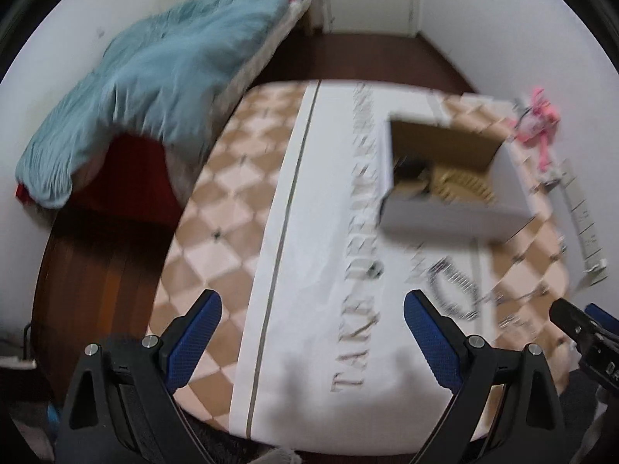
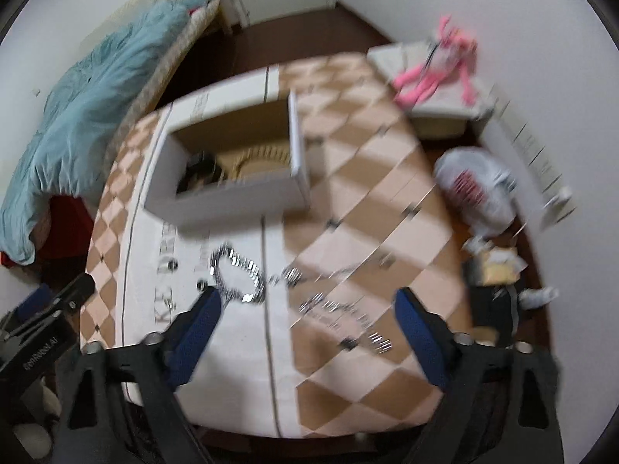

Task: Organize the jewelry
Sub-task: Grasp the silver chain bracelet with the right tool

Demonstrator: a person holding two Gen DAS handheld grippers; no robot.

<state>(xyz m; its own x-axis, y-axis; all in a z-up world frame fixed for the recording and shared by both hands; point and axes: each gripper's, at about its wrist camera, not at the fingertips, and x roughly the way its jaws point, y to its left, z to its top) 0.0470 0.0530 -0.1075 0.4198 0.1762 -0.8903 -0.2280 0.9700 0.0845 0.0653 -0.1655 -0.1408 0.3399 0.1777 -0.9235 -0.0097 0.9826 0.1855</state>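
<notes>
A white cardboard box stands open on a checked tablecloth; a gold chain and a dark item lie inside. A silver bracelet lies on the cloth in front of the box, and more silver jewelry lies to its right. My left gripper is open and empty above the near cloth, left of the bracelet. My right gripper is open and empty just above the loose silver pieces. Both views are blurred.
The table has a checked cloth with a white printed runner. A bed with a blue blanket stands to the left. A pink plush toy lies on a stool at the right, with a white bag on the floor.
</notes>
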